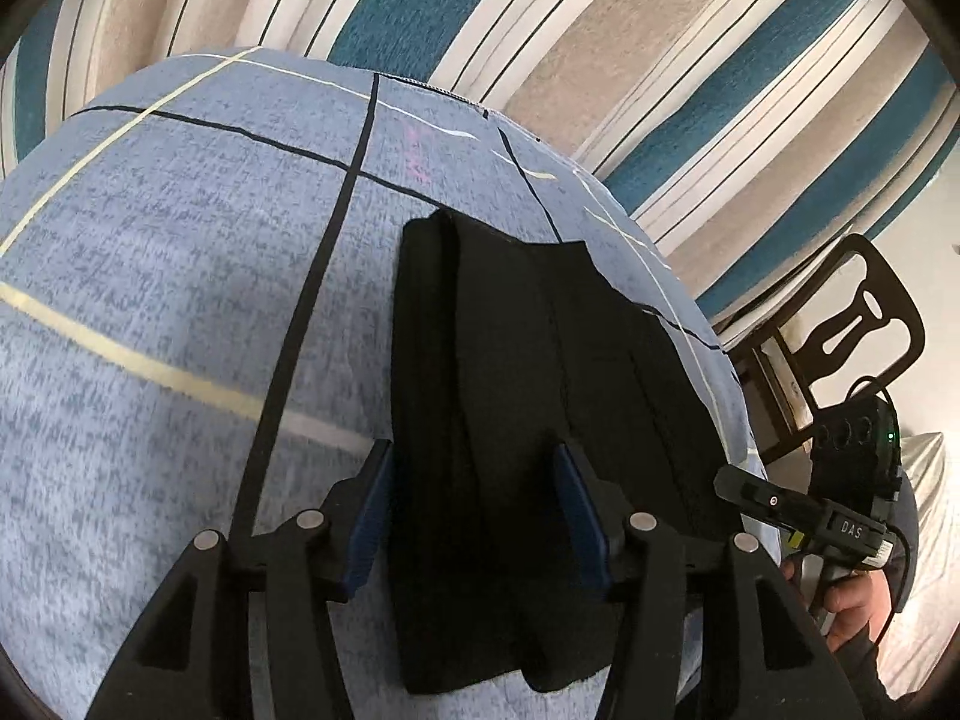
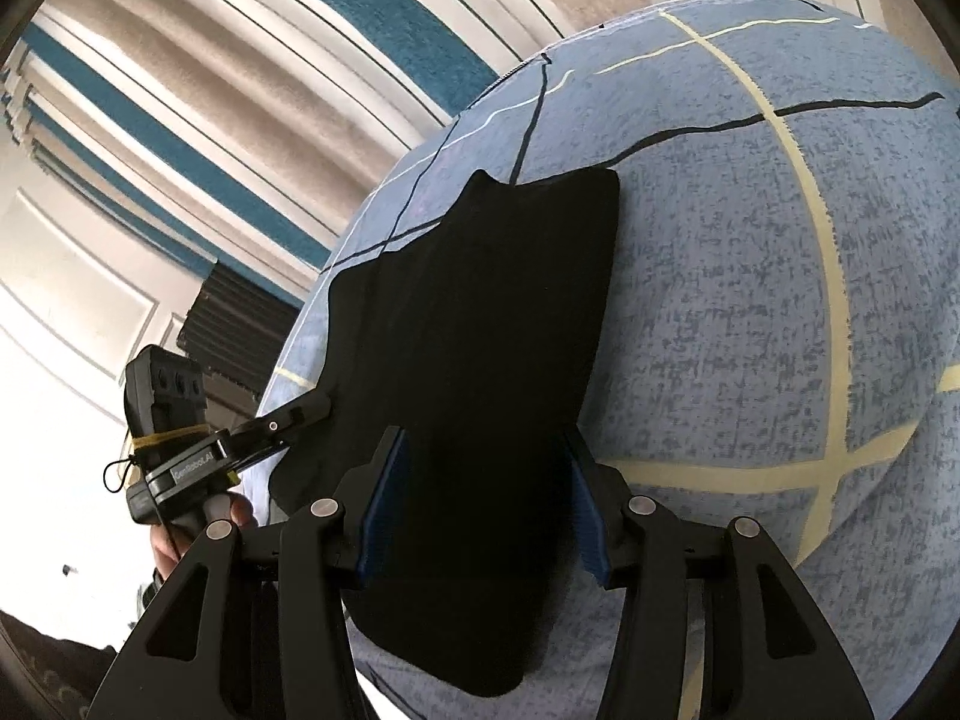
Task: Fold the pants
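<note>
Black pants (image 1: 510,396) lie folded lengthwise on a blue checked bed cover (image 1: 150,300); they also show in the right wrist view (image 2: 474,348). My left gripper (image 1: 474,468) is open, its blue-padded fingers hovering over the near part of the pants with nothing between them held. My right gripper (image 2: 489,450) is open too, above the other end of the pants. Each gripper appears in the other's view: the right one (image 1: 780,504) at the pants' right edge, the left one (image 2: 288,414) at the pants' left edge.
The blue cover (image 2: 750,300) has black, white and yellow lines. Striped teal, beige and white curtains (image 1: 600,30) hang behind the bed. A dark chair back (image 1: 864,312) stands at the right. A dark box (image 2: 240,324) and white wall panels lie left.
</note>
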Motion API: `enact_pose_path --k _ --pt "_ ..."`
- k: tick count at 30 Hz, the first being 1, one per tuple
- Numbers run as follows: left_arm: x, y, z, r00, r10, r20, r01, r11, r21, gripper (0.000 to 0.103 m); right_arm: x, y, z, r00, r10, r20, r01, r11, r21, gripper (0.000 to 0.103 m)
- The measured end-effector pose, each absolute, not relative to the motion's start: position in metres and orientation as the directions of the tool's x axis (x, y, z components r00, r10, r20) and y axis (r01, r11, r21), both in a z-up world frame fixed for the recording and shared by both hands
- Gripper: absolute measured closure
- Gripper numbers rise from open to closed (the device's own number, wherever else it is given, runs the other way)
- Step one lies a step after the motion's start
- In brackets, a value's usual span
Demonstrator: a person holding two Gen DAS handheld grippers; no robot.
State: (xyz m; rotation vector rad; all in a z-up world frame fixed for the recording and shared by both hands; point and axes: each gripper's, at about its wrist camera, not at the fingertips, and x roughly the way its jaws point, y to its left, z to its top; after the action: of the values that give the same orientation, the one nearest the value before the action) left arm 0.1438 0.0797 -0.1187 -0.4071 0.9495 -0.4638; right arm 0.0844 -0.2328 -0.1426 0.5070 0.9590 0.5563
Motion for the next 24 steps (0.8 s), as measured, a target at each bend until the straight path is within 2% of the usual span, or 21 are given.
enact_pose_path --k 10,17,21,24 --pt "0.178 0.063 -0.121 0.481 -0.538 -0.692 0.222 0.838 -0.498 0.043 0.102 -0.227 -0.143 0.469 0.635 -0.614 -0.185 0.750 0.634 0.051" --pt "0.155 0.066 -0.122 0.476 -0.545 -0.691 0.239 0.836 -0.494 0.043 0.096 -0.224 -0.144 0.479 0.619 -0.623 -0.198 0.767 0.610 0.052" --pt "0.153 0.065 -0.122 0.482 -0.524 -0.702 0.234 0.849 -0.474 0.052 0.102 -0.222 -0.144 0.487 0.607 -0.628 -0.178 0.773 0.609 0.058" --pt "0.156 0.062 -0.119 0.482 -0.513 -0.710 0.218 0.856 -0.469 0.059 0.098 -0.221 -0.140 0.500 0.574 -0.649 -0.173 0.800 0.575 0.073"
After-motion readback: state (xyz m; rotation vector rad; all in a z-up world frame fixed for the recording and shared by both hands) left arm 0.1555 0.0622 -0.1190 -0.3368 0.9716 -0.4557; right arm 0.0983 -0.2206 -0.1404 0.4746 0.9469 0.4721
